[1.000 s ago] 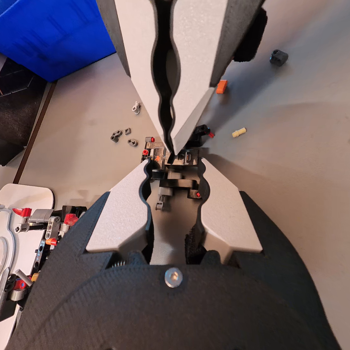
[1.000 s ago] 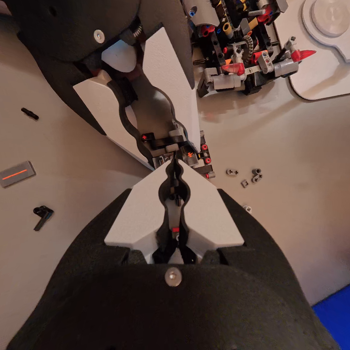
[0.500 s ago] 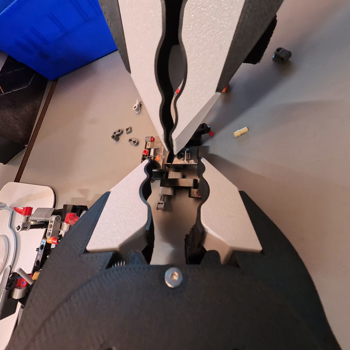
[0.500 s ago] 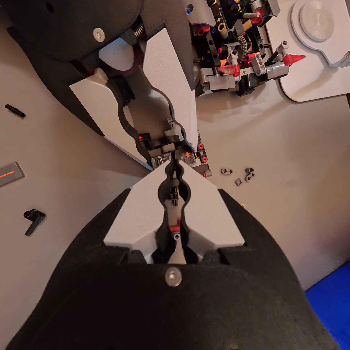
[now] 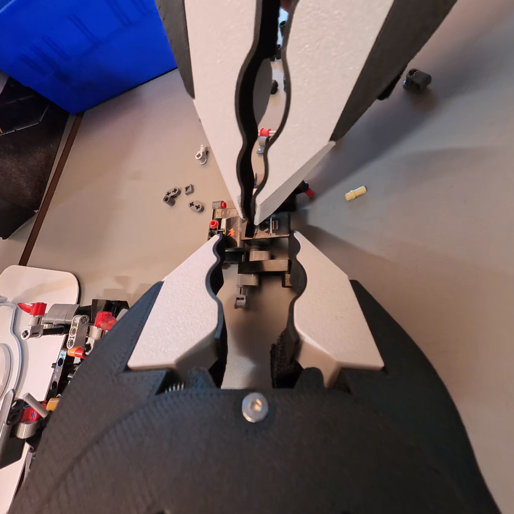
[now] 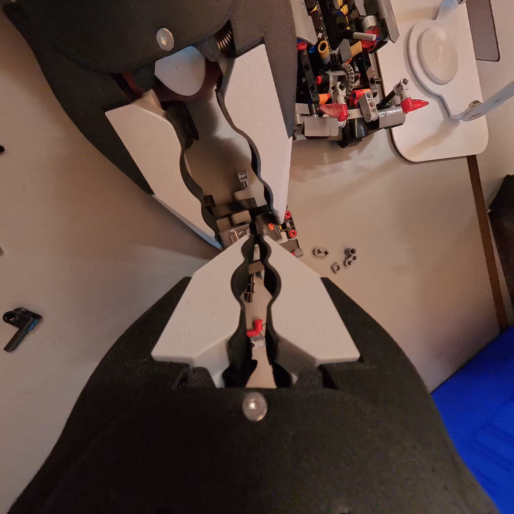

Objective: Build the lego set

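A small black and grey lego sub-assembly (image 5: 261,264) with red pins sits low over the table. My left gripper (image 5: 257,237) is shut on its two sides. My right gripper (image 6: 256,239) comes in from the opposite side and is shut on a thin black piece (image 6: 249,290), with its tip against the top of the sub-assembly (image 6: 236,219). In the left wrist view the right gripper (image 5: 250,219) points down onto it. In the right wrist view the left gripper (image 6: 250,230) reaches in from the top.
A large lego model (image 5: 69,328) stands on a white board (image 6: 445,144). A blue bin (image 5: 83,50) is at the table's edge. Loose pieces lie around: grey connectors (image 5: 180,194), a tan pin (image 5: 355,192), a black connector (image 5: 416,79), a black angled piece (image 6: 20,328) and a red and grey piece (image 6: 256,331). My left and right fingertips are right by each other. My left tips are roughly 5 cm from the tan pin (image 5: 355,192).
The right gripper has tilted and come nearer the left camera while its tip stays on the sub-assembly. A red and grey piece now shows through its finger gap. The left gripper keeps its hold.
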The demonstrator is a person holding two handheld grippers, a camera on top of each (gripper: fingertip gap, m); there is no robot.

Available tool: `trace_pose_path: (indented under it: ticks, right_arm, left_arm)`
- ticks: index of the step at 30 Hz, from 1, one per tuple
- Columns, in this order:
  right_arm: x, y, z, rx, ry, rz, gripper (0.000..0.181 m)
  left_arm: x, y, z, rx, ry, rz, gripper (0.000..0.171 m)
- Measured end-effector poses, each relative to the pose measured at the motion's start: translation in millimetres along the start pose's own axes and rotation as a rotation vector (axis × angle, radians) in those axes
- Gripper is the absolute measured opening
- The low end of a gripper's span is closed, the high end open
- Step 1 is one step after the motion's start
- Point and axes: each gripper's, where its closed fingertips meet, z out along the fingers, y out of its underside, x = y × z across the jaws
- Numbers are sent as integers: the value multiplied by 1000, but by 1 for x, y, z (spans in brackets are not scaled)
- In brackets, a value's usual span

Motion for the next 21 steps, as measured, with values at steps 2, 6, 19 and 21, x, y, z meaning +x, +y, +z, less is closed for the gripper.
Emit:
trace_pose_path:
  ticks: [2, 6, 19, 21]
  right_arm:
    - [1, 0, 0, 3, 7, -7, 1]
    - [13, 7, 1, -4, 71, -2, 7]
    - [11, -3, 3, 163, -74, 170, 32]
    - [19, 0, 4, 161, -47, 193, 32]
  left_arm:
    - [0, 0, 0, 0, 2, -2, 43]
    - [2, -1, 0, 5, 12, 5, 43]
    - [2, 0, 0, 4, 20, -1, 43]
    - [2, 0, 0, 4, 21, -2, 43]
